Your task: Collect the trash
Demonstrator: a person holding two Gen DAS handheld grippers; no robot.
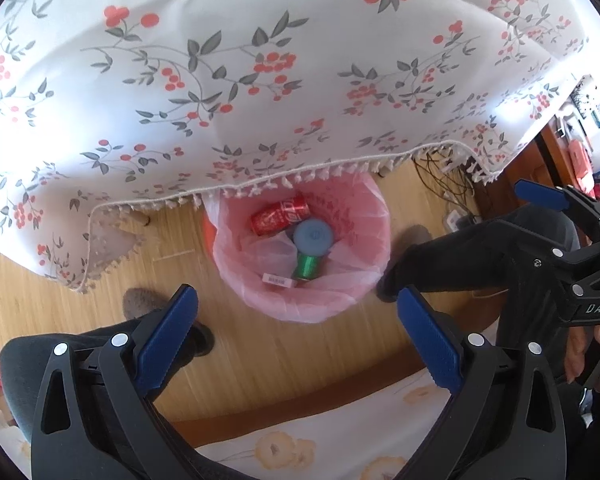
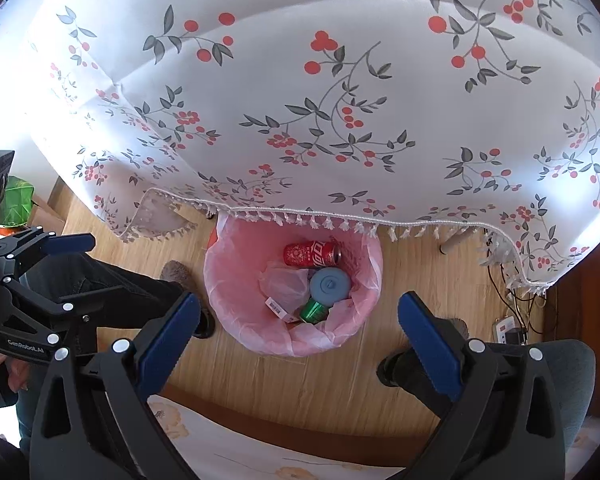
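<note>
A bin lined with a pink bag stands on the wooden floor, half under the table's edge. Inside lie a red can, a grey-blue round lid, a green can and a clear plastic bag with a barcode label. My left gripper hangs open above the bin, nothing between its blue pads. My right gripper is open too, also above the bin and holding nothing. Each gripper shows at the side of the other's view.
A white tablecloth with red berries drapes over the table, its fringe overhanging the bin. The person's dark-trousered legs and slippers flank the bin. Cables and a power strip lie at the right. A floral cushion is below.
</note>
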